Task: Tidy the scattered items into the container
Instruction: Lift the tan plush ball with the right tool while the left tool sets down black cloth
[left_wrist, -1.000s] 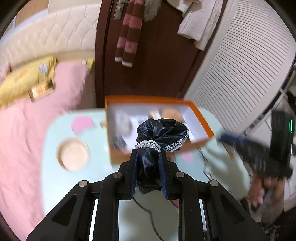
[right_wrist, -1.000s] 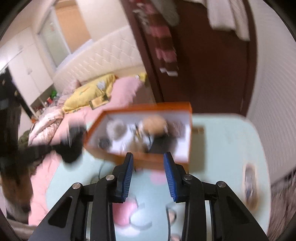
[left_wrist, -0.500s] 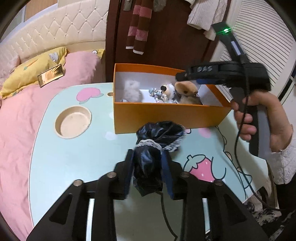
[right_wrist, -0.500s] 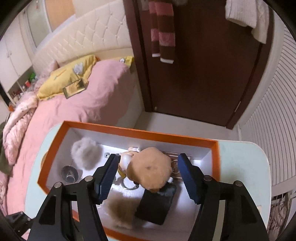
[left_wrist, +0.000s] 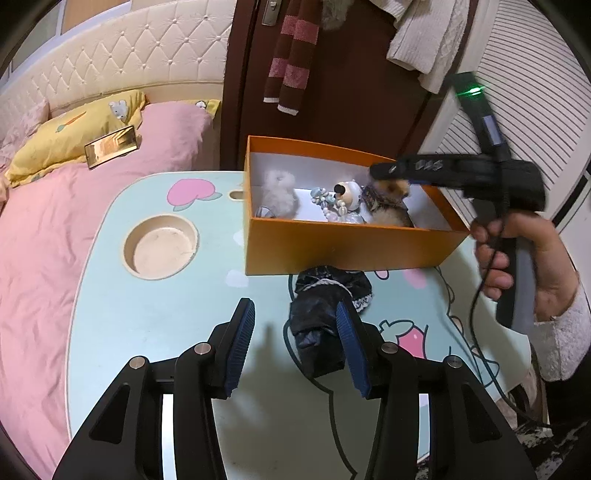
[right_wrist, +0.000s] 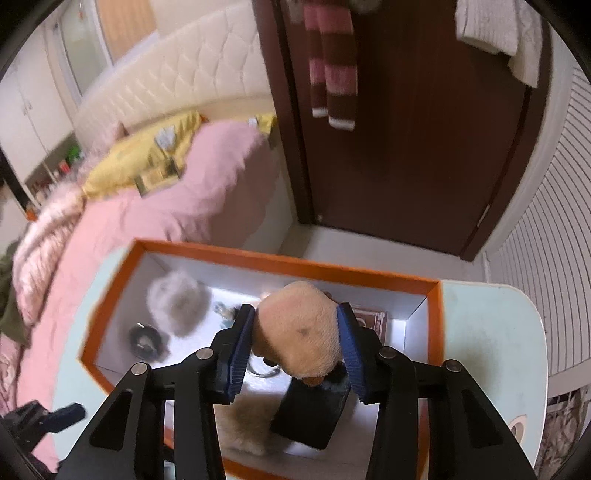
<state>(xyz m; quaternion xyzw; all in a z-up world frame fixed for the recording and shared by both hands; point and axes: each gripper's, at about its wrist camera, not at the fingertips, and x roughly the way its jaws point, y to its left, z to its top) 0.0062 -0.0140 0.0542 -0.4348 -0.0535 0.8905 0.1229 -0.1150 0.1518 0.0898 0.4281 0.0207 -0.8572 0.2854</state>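
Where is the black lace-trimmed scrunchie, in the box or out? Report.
Out. The black lace-trimmed scrunchie lies on the table before the orange box.

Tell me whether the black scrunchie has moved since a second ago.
Yes. The scrunchie dropped from in front of the orange box opening down onto the table.

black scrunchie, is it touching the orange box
Cannot tell. In the left wrist view the black scrunchie lies right at the orange box front wall, but no contact or gap shows plainly.
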